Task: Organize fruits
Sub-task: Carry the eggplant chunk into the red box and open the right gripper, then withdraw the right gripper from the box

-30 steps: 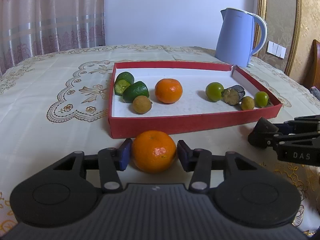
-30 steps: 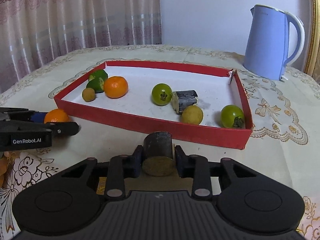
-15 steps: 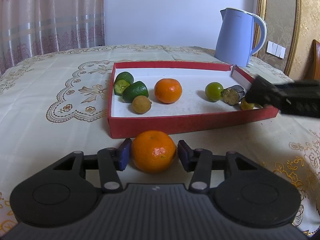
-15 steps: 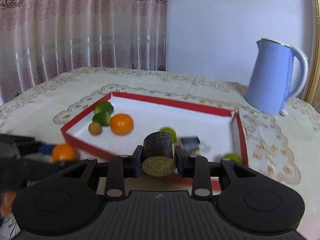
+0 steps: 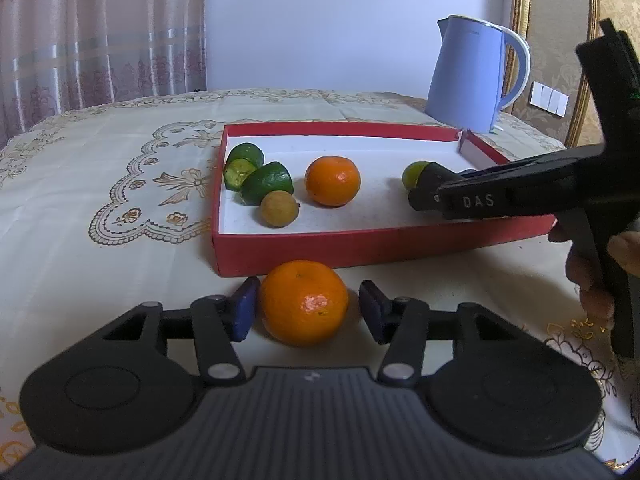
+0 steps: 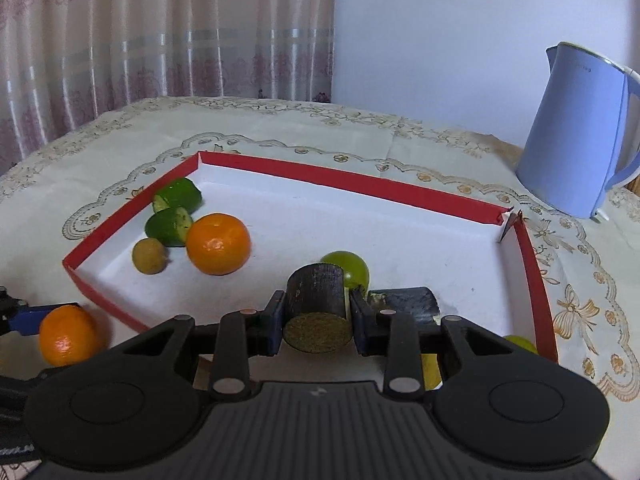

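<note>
From the left wrist view, the left claw [image 5: 306,308] sits low on the table [image 5: 80,216] with its blue pads parted; its jaws have just been opening, and the loose orange [image 5: 304,302] lies between them on the cloth, the left pad just beside the fruit's skin and the right pad clear of it with a gap showing. That orange rests just outside the near wall of the red tray [image 5: 360,246]. Inside the tray lie two cut green fruit halves [image 5: 256,176] by the left wall, a small brown fruit [image 5: 279,210] in front of them, a second orange [image 5: 333,181] near the middle, and a round green fruit [image 5: 414,174] partly hidden by the right claw [image 5: 420,192], which reaches in over the tray's right part, held by a hand [image 5: 600,272] at the frame's edge. A blue kettle [image 5: 476,76] stands beyond the tray's far right corner. From the right wrist view, the right claw [image 6: 316,318] is clamped on a dark cylinder piece [image 6: 316,308], its pale cut face toward the camera, both pads pressed against its sides. The claw hangs over the tray's near right area, with the round green fruit just behind the piece and another dark cut piece [image 6: 404,304] beside the right finger. The loose orange shows at lower left, outside the tray, against the left claw's blue pad.
</note>
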`<state>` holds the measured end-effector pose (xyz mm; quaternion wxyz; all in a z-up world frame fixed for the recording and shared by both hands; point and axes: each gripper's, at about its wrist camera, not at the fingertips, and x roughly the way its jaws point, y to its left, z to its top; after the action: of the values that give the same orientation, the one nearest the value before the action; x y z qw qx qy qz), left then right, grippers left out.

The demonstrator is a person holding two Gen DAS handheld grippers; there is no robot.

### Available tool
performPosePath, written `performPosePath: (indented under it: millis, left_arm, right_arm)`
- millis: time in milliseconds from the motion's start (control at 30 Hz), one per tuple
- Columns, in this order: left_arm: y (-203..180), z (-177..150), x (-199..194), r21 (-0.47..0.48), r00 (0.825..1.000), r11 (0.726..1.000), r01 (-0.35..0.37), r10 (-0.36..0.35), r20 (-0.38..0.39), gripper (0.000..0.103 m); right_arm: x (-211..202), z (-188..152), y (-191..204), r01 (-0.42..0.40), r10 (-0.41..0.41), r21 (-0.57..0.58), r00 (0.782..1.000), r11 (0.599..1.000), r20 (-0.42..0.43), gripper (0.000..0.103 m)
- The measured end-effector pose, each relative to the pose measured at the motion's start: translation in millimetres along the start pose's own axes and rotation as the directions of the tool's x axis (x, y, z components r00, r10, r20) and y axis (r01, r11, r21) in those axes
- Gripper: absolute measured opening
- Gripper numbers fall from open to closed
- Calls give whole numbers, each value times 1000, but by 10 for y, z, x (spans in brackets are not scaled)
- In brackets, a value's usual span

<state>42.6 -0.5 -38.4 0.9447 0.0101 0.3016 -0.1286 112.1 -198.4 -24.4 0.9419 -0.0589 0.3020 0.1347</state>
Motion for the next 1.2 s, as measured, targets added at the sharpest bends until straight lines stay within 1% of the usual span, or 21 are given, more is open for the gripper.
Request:
performPosePath:
  millis: [133,300,333,367,400,433,467,533,567,633,700,767,833,967,1033,1100,1167,1200]
  left_arm:
    - [-1,0,1,0,1000,1000,0,0,0,51]
    - [1,0,0,1,1000,1000,0,0,0,51]
    - [0,0,0,1,1000,1000,0,0,0,51]
    - [0,0,0,1,1000,1000,0,0,0,51]
    - [0,0,0,1,1000,1000,0,0,0,51]
    - [-1,0,0,1,1000,1000,0,0,0,51]
    - [0,0,0,1,1000,1000,0,0,0,51]
    - [-11,0,-3,4,1000,1000,-2,2,-1,51]
    - [-12,2,-2,5,1000,1000,-3,3,-1,51]
    - [-15,4,-1,6,1000,1000,-4,4,-2,51]
    - [-15,3,1,10,1000,1000,-6,6,-2,51]
    - [-18,5,4,12,1000,1000,-8,8,-3,51]
    - [-23,5,5,17,1000,1000,-11,11,-4,50]
    - [-41,8,8,30,1000,999,-20,20,-6,50]
    - [-44,7,9,32,1000,999,-23,23,-6,50]
    - [-55,5,8,37,999,999,-35,35,-5,47]
    - [-54,4,7,38,999,998,-43,44,-4,44]
    - [-55,2,6,38,999,998,-48,48,-3,43]
  right_arm:
    - [72,-22,-52,6,-6,25,1000,1000,-10,33]
    - [1,-41,-143,-23,23,81,1000,996,7,33]
    - [-70,-44,-154,-30,28,82,999,996,23,36]
    - [-153,-53,-160,-33,29,81,999,996,42,46]
    - [-249,-73,-168,-33,28,80,997,996,66,52]
    - [-351,-107,-169,-35,28,75,995,997,91,69]
    - [-475,-163,-167,-29,22,61,992,998,122,75]
    - [-673,-283,-145,2,-6,23,984,1000,177,75]
    - [-747,-340,-131,17,-16,-1,983,1000,184,75]
    - [-858,-456,-135,14,-9,-26,984,1000,178,75]
    - [-892,-540,-166,0,4,-25,989,1000,146,75]
    - [-856,-611,-215,3,-1,-12,994,1000,112,75]
    - [-803,-668,-278,30,-31,7,996,1000,88,75]
    - [-688,-739,-425,12,-16,83,999,996,42,75]
    - [-658,-768,-459,22,-26,100,999,995,36,76]
    - [-648,-778,-487,13,-17,116,999,993,29,79]
    - [-631,-781,-477,23,-26,116,1000,993,17,90]
    - [-607,-775,-458,31,-32,105,999,994,5,91]
